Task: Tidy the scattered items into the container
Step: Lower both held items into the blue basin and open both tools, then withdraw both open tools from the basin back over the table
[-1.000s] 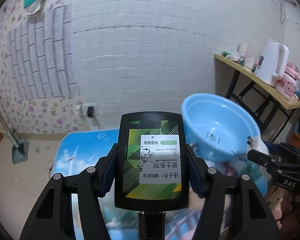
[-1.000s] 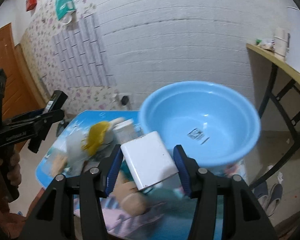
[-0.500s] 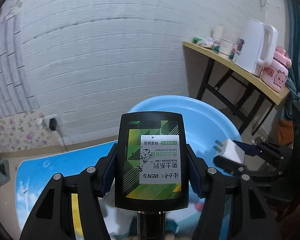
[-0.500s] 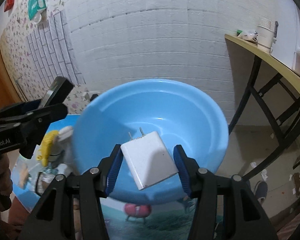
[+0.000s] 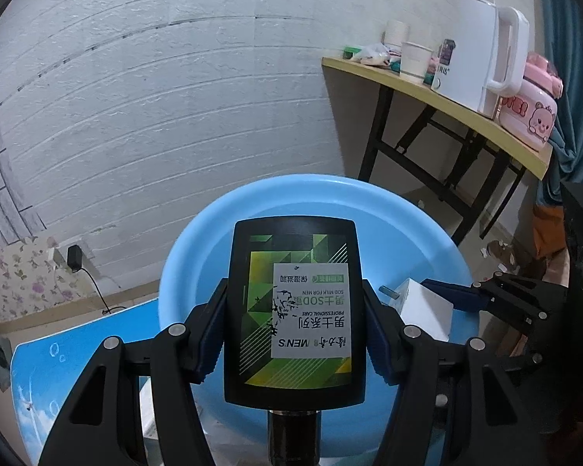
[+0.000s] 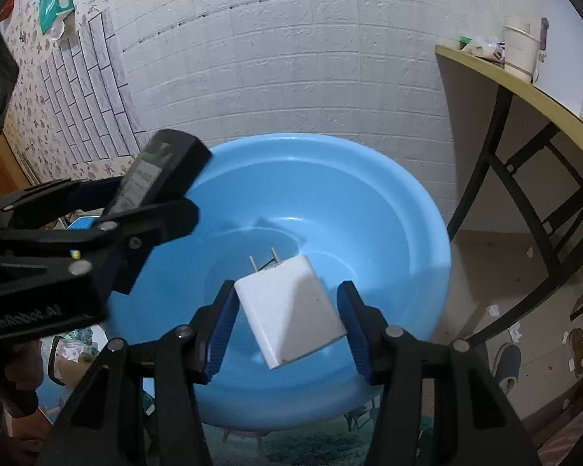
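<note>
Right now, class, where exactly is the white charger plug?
The white charger plug is clamped in the right gripper, held over the open blue basin. The left gripper, holding the black bottle, is beside it on its left.

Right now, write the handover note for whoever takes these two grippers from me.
Left gripper: shut on the black rectangular bottle with a green and white label, held over the round light blue plastic basin.
Right gripper: shut on the white square plug-in charger, prongs pointing into the basin.
Basin: stands on the blue printed table mat; nothing loose shows in the visible part of its bowl.
Done: both items picked up and brought above the basin.
Left: release both into it, then collect the other items glimpsed on the mat at lower left of the right wrist view; they are too hidden to name.
</note>
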